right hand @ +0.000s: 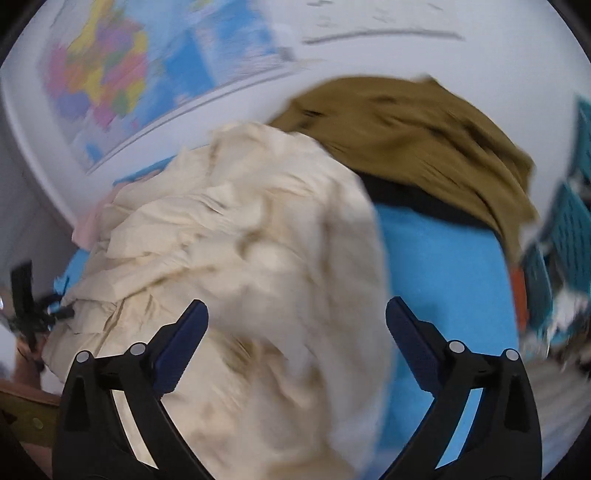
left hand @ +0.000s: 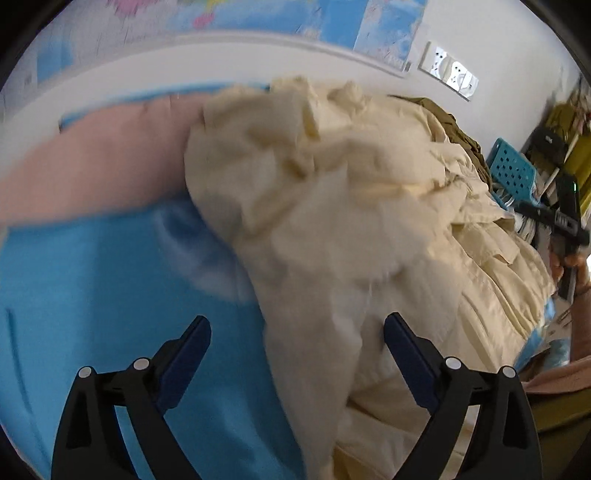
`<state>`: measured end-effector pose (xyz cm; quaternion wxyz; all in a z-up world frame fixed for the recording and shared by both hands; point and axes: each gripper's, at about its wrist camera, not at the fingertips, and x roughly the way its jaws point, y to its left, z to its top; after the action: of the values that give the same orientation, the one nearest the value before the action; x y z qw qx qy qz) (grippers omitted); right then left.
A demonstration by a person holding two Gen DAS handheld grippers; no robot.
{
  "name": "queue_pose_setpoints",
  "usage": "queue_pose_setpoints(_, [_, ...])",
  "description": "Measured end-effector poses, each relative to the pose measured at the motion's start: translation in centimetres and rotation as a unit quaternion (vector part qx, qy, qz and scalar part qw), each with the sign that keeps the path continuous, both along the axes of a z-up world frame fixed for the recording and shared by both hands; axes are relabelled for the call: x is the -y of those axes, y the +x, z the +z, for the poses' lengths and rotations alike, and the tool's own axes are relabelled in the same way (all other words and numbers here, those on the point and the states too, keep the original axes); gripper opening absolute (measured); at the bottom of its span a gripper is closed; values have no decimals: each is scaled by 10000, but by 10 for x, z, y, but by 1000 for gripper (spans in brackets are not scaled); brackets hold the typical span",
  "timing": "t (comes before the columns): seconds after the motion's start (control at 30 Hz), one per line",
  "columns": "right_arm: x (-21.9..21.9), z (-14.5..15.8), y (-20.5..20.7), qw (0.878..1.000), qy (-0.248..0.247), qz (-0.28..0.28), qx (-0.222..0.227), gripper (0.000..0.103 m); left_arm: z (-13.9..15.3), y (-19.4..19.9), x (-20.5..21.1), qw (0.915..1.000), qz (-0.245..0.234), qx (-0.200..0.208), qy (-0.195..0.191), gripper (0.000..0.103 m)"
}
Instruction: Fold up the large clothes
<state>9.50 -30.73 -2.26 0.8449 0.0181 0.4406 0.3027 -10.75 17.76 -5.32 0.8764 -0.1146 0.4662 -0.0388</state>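
Cream garment [left hand: 332, 206] lies crumpled on the blue sheet [left hand: 110, 295]. Left gripper [left hand: 297, 332] and right gripper [right hand: 297, 317] tilt down over it, jaws apart, gripping nothing. Motion blur hides its edges.

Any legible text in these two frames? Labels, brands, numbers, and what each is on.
None can be read.
Wall map: surely carries print, but it is blurred to colour patches in the right wrist view.
Map sheets in the left wrist view: fine print, too small and soft to make out.
Wall sockets: no readable marking.
Cream garment, olive garment, blue basket: no label or tag showing.
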Motion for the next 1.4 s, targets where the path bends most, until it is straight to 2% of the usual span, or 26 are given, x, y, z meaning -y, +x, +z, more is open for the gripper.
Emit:
queue_pose_setpoints(0.07, [23, -13, -7, 9992, 126, -120, -352, 97, -11, -4, -5, 9991, 104, -111, -396, 91])
queue_pose_setpoints(0.17, [36, -25, -22, 9965, 438, 47, -717, 97, -13, -9, -2, 9989, 81, -27, -464, 90])
queue_pose_setpoints(0.23, [36, -35, -36, 9942, 568, 277, -867, 95, -13, -12, 4, 9988, -18, -51, -493, 82])
queue_pose_setpoints(0.3, [31, -43, -44, 9916, 687, 455, -1000, 94, -12, -16, 11, 9981, -162, -89, -588, 65])
queue_pose_setpoints(0.33, [28, -43, -50, 9935, 656, 435, -823, 81, -11, -18, 14, 9979, -194, -108, -600, 60])
queue_pose_setpoints(0.37, [24, -44, -54, 9919, 741, 569, -860, 67, -11, -19, 16, 9981, -185, -125, -581, 53])
queue_pose_setpoints(0.4, [22, -47, -55, 9890, 900, 649, -979, 39, -11, -20, 17, 9984, -123, -115, -545, 45])
queue_pose_setpoints(0.43, [22, -49, -56, 9870, 1012, 665, -1058, 20, -10, -21, 17, 9983, -58, -109, -574, 41])
queue_pose_setpoints(0.5, [20, -47, -62, 9866, 1102, 667, -1004, 14, -7, -24, 13, 9977, 75, -49, -666, 28])
queue_pose_setpoints(0.6, [29, -28, -73, 9851, 1397, 636, -771, 9, 5, -32, 4, 9960, 158, 126, -871, 21])
queue_pose_setpoints(0.7, [41, 0, -98, 9819, 1697, 717, -445, 6, 12, -38, 3, 9954, 122, 153, -935, 19])
queue_pose_setpoints(0.77, [47, 10, -115, 9823, 1691, 755, -283, 6, 13, -41, 4, 9955, 63, 166, -932, 19])
queue_pose_setpoints(0.8, [49, 11, -125, 9850, 1533, 757, -218, 6, 11, -42, 4, 9955, 41, 127, -938, 19])
queue_pose_setpoints(0.87, [52, 4, -128, 9871, 1405, 689, -329, 10, 3, -41, 3, 9958, 0, 4, -919, 20])
queue_pose_setpoints(0.9, [53, -7, -124, 9896, 1240, 507, -518, 18, 0, -39, 2, 9962, -2, -53, -874, 24])
queue_pose_setpoints(0.93, [52, -18, -119, 9922, 958, 398, -685, 35, -1, -37, 0, 9965, -14, -78, -826, 28])
queue_pose_setpoints(1.0, [49, -26, -110, 9963, 413, 241, -717, 56, 6, -37, -1, 9986, -39, 43, -524, 54])
queue_pose_setpoints(1.03, [53, -23, -108, 9970, 354, 178, -661, 62, 14, -39, -3, 9991, -37, 177, -373, 58])
queue_pose_setpoints(1.13, [62, 3, -97, 9989, 329, 170, -295, 69, 39, -46, -11, 9978, -63, 593, -285, 67])
queue_pose_setpoints(1.17, [65, 13, -92, 9993, 318, 122, -141, 71, 50, -48, -15, 9969, -6, 769, -176, 76])
queue_pose_setpoints(1.2, [66, 25, -86, 9995, 284, 92, 35, 71, 56, -48, -17, 9963, 43, 846, -125, 78])
queue_pose_setpoints(1.3, [57, 42, -73, 9991, 195, 200, 317, 81, 64, -39, -10, 9966, 9, 825, 80, 78])
queue_pose_setpoints(1.4, [56, 31, -69, 9989, 296, 332, 143, 83, 52, -34, -1, 9980, -190, 605, 25, 79])
